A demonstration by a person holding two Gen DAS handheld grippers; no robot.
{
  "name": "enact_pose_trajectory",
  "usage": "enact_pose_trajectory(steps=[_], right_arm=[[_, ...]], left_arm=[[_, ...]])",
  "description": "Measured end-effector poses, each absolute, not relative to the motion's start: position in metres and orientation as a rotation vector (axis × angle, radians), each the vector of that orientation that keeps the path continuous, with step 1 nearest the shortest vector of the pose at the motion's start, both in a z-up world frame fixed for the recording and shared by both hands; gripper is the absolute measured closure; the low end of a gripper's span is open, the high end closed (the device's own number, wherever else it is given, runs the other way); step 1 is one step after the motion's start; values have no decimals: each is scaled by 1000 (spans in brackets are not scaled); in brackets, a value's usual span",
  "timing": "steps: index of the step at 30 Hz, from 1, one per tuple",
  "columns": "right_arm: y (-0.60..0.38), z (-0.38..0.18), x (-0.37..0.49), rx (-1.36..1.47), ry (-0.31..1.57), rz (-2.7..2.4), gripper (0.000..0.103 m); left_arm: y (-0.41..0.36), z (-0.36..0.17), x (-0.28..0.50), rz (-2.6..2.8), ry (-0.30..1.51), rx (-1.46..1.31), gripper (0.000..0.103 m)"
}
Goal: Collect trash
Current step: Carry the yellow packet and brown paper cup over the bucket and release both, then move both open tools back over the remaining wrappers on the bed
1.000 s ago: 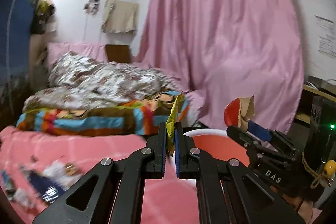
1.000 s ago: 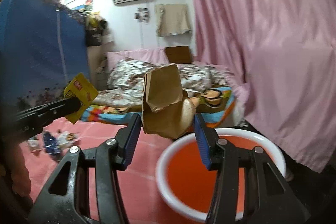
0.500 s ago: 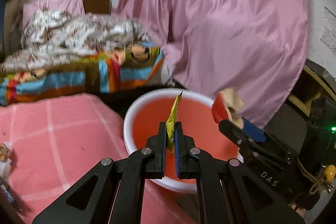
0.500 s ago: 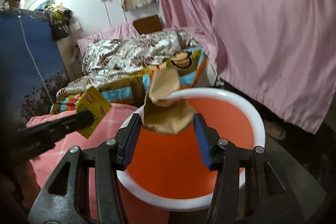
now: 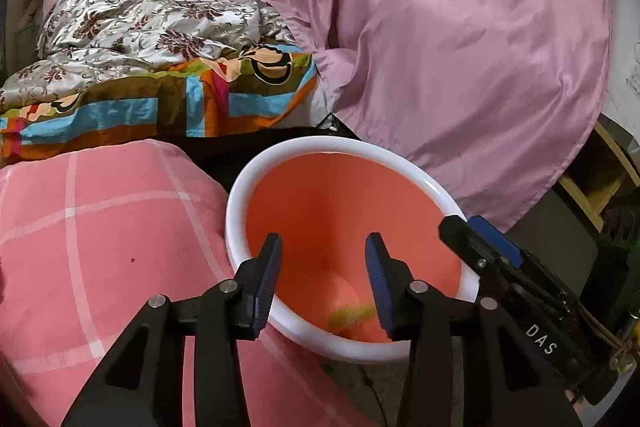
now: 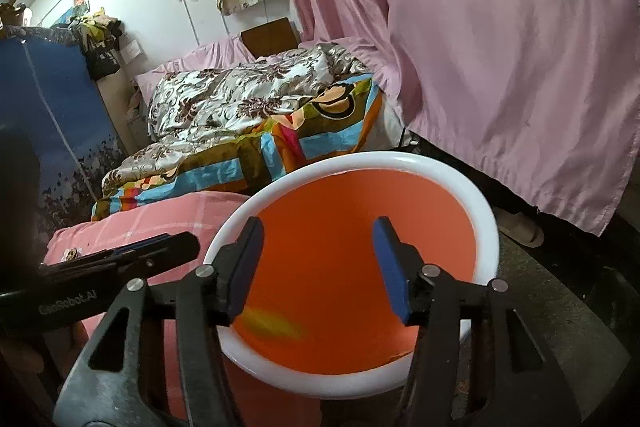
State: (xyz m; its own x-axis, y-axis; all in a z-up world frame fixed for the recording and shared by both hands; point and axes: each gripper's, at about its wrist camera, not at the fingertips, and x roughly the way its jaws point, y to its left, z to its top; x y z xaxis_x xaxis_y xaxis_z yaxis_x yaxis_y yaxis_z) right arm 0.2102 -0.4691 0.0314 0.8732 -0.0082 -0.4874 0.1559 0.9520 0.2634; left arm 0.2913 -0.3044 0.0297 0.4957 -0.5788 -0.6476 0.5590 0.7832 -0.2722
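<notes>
We hold two grippers over one bin (image 5: 432,187), its rim white and its inside orange. Our left gripper (image 5: 323,281) is spread wide with nothing between its blue pads, and our right gripper (image 6: 320,267) is spread just as wide and bare. One blurred yellow scrap (image 5: 352,315) shows low inside the bin, near its bottom. Touching the bin's left rim lies one pink checked cover (image 5: 100,247). Beyond lie one striped blanket (image 5: 168,107) and one floral quilt (image 5: 140,27), and one pink curtain (image 5: 460,47) hangs behind the bin.
</notes>
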Motion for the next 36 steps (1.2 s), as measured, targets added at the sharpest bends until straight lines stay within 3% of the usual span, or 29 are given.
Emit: enact_pose_trajectory(steps=[4, 7, 11, 13, 15, 16, 18, 21, 36], right_arm=[[-466, 38, 205, 288, 464, -92, 33], [-459, 46, 200, 271, 417, -87, 25], [-443, 61, 191, 246, 333, -62, 16], [-433, 68, 186, 234, 288, -42, 11], [-419, 77, 182, 219, 241, -16, 4], [-413, 80, 180, 212, 220, -2, 0], [-398, 87, 177, 198, 180, 27, 0], [-377, 94, 172, 172, 124, 68, 0], [-282, 97, 153, 65, -13, 262, 0]], left_arm=[[-293, 42, 286, -661, 759, -57, 64], [-274, 56, 276, -615, 685, -78, 52], [-243, 76, 261, -548, 580, -114, 48], [-226, 87, 252, -508, 534, -119, 42], [-207, 98, 241, -452, 475, -125, 22], [-200, 100, 237, -436, 455, -128, 17], [-178, 109, 223, -386, 389, -139, 14], [-150, 115, 206, -325, 328, -146, 2], [-28, 104, 132, -85, 165, -97, 2]])
